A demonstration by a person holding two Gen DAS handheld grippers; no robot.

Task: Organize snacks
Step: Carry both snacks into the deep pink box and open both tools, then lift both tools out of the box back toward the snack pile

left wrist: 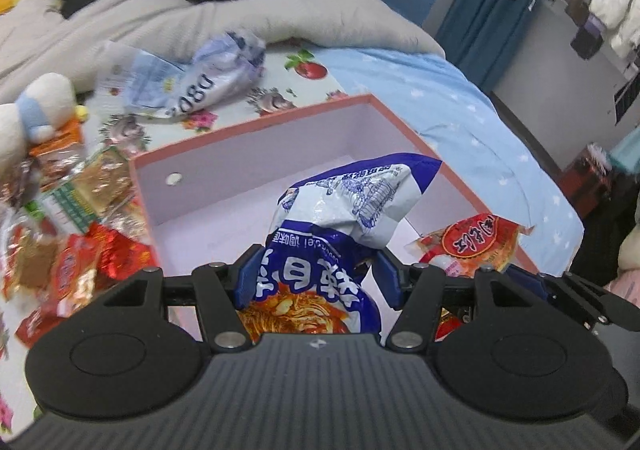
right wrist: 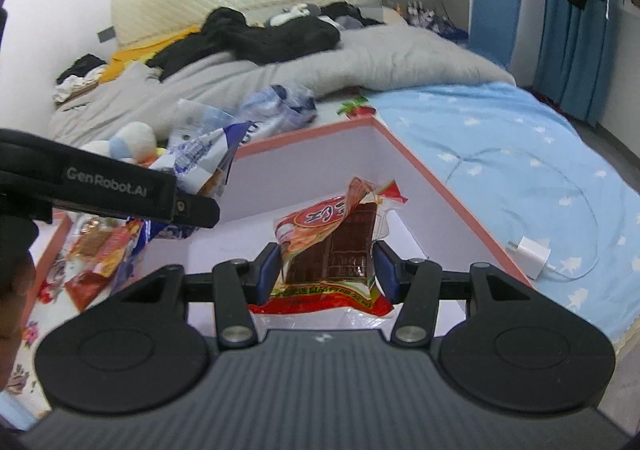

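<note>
Holding a packet in each gripper, I have both over the open pink-rimmed box point(left wrist: 256, 126) that sits on the bed.

My left gripper point(left wrist: 316, 278) is closed on a blue-and-white noodle packet point(left wrist: 344, 206), pads pinching its lower part across the width. It looks light and crinkly, a soft film bag with something brittle inside, so I judge it will crush if squeezed harder and could slide in the pads because the film is glossy. Its long axis runs away from me along the fingers, the crumpled top end pointing toward the box's far corner, hanging above the box floor.

My right gripper point(right wrist: 326, 270) is clamped on a red snack pouch point(right wrist: 336, 242) with a dark flat slab showing through the clear side. That one seems stiffer and flat; the side-edge grip suits it. It stands on its long axis, the torn-looking top seal tipped toward the far right corner of the box.

Outward, loose red packets point(left wrist: 80, 262) are heaped on the bed past the box's left wall, a crumpled pale bag point(left wrist: 192, 78) beyond the far wall, a white charger point(right wrist: 532, 254) by the right one.
</note>
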